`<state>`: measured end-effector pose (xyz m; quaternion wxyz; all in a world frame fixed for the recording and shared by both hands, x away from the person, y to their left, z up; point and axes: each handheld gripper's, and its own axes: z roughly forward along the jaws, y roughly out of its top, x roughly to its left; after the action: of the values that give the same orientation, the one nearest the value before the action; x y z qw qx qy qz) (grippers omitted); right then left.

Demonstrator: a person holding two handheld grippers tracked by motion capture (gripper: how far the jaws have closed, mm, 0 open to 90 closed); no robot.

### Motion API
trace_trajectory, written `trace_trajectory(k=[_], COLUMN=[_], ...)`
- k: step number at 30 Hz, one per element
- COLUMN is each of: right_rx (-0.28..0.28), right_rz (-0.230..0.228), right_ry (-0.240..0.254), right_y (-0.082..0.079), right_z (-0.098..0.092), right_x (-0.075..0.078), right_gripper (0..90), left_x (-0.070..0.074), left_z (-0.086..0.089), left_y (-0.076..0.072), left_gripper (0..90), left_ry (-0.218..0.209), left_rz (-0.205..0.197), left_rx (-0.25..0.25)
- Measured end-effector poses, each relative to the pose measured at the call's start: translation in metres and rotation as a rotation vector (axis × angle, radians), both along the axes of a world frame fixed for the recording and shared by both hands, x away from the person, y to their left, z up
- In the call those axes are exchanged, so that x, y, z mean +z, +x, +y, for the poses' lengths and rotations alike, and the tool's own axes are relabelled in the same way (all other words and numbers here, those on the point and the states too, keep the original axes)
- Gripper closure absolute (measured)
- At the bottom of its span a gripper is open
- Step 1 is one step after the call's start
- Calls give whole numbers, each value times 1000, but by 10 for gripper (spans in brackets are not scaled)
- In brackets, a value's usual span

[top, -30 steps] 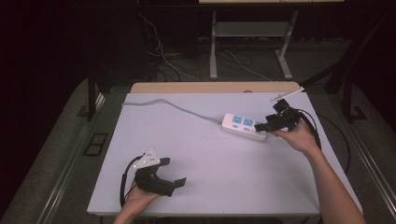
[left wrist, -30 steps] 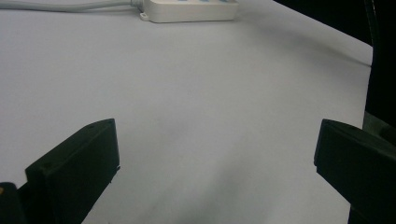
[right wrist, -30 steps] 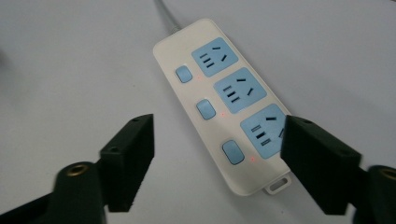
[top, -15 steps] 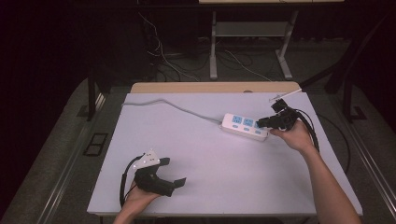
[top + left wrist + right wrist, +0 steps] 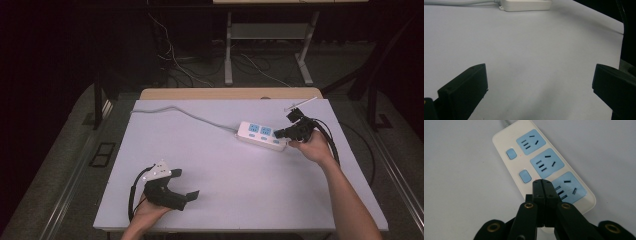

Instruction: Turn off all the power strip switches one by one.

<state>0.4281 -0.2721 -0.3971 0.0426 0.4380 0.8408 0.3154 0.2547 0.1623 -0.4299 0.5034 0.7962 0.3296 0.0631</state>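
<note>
High view: power strip (image 5: 262,135) lengthwise left-right

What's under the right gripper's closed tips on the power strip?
The right gripper, jaws just closed with nothing between them, sits over the power strip beside its nearest blue socket. A third switch may lie beneath; the jaws cover that spot.

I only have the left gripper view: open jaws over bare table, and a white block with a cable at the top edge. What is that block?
Observer: A power strip with three blue sockets and blue switches beside them.
Operator: Where is the other gripper?
Observer: The right gripper is over the strip's end farthest from its cable, jaws shut together with nothing between them.
Operator: What are its tips over?
Observer: In the right gripper view they sit beside the last socket, just past the second switch. Whether they touch the strip I cannot tell.
</note>
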Motion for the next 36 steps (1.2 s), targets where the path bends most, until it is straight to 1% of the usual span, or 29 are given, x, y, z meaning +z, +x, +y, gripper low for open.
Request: trace_trajectory(k=[7, 11, 14, 16, 18, 26, 30, 32, 33, 36], right_rx=[-7, -6, -4, -11, -11, 11, 12, 8, 17, 15], right_rz=[18, 34, 26, 20, 14, -28, -33, -29, -18, -22], right_ry=[5, -9, 2, 20, 25, 3, 7, 3, 6, 12], right_y=[1, 1, 0, -2, -2, -6, -6, -7, -7, -8], right_z=[-1, -1, -3, -4, -5, -4, -4, -3, -3, -3], right_x=[-8, -14, -16, -17, -18, -18, -19, -19, -20, -20], right_gripper=[899, 899, 899, 900, 900, 900, 900, 900, 900, 900], left_x=[0, 0, 0, -1, 0, -1, 0, 0, 0, 1], left_z=[0, 0, 0, -1, -1, -2, -2, -2, -2, -1], left_y=[0, 0, 0, 0, 0, 0, 0, 0, 0, -1], left_gripper=[0, 0, 0, 0, 0, 0, 0, 0, 0, 0], left_ry=[2, 4, 4, 6, 7, 12, 13, 14, 15, 14], left_rz=[1, 1, 2, 3, 3, 3, 2, 2, 2, 0], left_rx=[-2, -2, -2, -3, -4, -7, -7, -7, -7, -7])
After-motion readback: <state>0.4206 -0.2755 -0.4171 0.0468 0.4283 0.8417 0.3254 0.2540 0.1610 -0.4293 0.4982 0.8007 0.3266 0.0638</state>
